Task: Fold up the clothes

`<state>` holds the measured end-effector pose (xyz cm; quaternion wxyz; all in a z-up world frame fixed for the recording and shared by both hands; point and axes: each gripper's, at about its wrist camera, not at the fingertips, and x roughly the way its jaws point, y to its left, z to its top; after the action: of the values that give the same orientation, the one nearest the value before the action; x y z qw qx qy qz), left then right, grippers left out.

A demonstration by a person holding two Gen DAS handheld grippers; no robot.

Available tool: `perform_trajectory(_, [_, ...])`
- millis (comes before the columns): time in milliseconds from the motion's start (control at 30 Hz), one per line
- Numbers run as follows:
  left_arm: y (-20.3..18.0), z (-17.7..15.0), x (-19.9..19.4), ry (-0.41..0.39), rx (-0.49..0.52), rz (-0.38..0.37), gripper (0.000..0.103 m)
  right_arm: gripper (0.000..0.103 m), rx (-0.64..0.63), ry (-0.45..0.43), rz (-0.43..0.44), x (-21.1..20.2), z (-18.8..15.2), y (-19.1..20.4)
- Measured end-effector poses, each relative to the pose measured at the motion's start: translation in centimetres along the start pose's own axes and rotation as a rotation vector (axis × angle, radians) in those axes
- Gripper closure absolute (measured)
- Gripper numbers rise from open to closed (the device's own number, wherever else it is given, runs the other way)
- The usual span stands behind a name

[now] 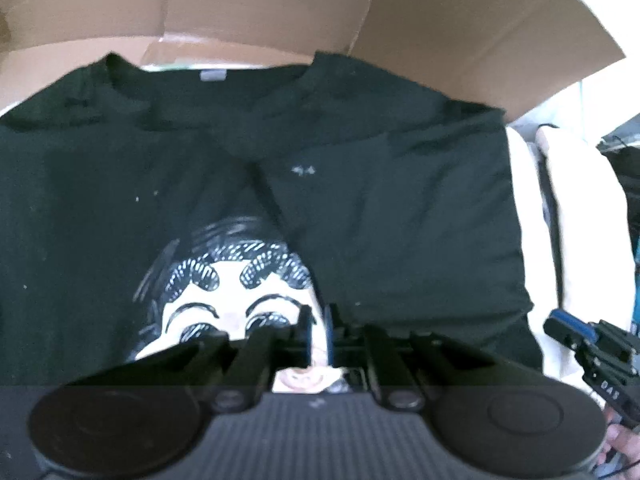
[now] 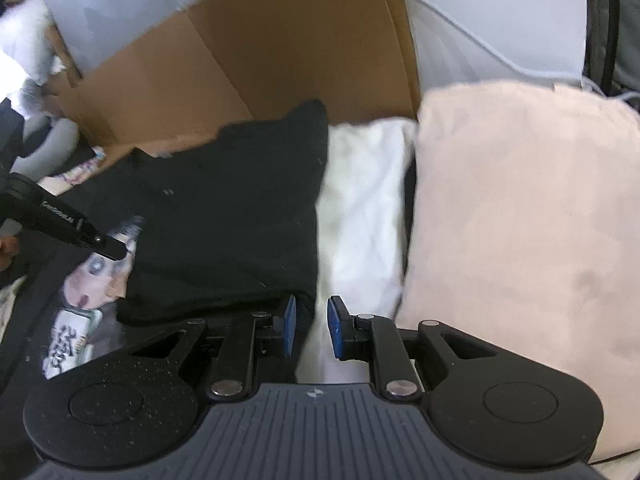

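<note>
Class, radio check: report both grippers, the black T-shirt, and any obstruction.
Left gripper shut, over the print. Right gripper open, empty, at the shirt's edge. Black T-shirt part folded, right side laid over. Cardboard box behind; nothing blocking.

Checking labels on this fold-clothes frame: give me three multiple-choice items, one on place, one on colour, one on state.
1. What stands behind the T-shirt?
A. a cardboard box
B. a wooden chair
C. a metal rack

2. What colour is the T-shirt?
A. red
B. black
C. yellow

3. How does the right gripper stand?
A. shut on the T-shirt
B. shut on the towel
C. open, holding nothing

Answers:
1 A, brown cardboard box flaps rise behind the collar.
2 B, the cloth is black with a white printed face.
3 C, the pads stand apart with only the white towel showing below the gap.
</note>
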<state>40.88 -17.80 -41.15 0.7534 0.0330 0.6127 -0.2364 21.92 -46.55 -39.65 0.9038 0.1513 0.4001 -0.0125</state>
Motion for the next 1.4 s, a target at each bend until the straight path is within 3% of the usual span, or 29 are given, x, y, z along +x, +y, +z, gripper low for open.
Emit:
perform_trajectory(133, [-1.0,-0.5,-0.7,-0.022,-0.018,-0.042,0.089,0.08,-0.008,-0.025,0.025,0.0,0.9,0.5])
perform_trajectory(333, [-3.3,-1.9,0.8,-0.032,-0.018,-0.121,0.089,0.08,-0.019,-0.044,0.062,1.1,2.0,1.3])
perform_trajectory(467, [-4.1,-3.2,3.1,0.03,0.016,-0.084,0.089,0.08,-0.043,-0.031,0.082,2.5,2.1,1.9])
perform_trajectory(733, [-4.1,-3.0,3.2,0.114,0.079,-0.049,0.089,0.08,-0.081,0.046,0.061,4.3,0.7,2.2])
perform_trajectory(933, [-4.3,0.4,-0.1,0.119,0.16,-0.062,0.084,0.078,-0.087,0.074,0.043,3.7,0.2,2.4])
perform_trajectory(1100, [-3.2,5.2,-5.0,0.024,0.185,-0.062,0.073,0.075,-0.084,0.084,0.039,2.5,0.6,2.9])
perform_trajectory(1167, [-2.5,7.5,-7.1,-0.019,0.199,-0.047,0.072,0.068,-0.092,0.077,0.026,2.0,1.1,3.3])
perform_trajectory(1300, [-0.1,11.3,-12.2,-0.113,0.228,-0.022,0.06,0.068,-0.1,0.085,-0.016,1.4,2.2,3.9])
perform_trajectory(1400, [2.0,12.9,-15.7,-0.161,0.254,0.011,0.06,0.068,-0.095,0.091,-0.03,0.9,2.9,4.3])
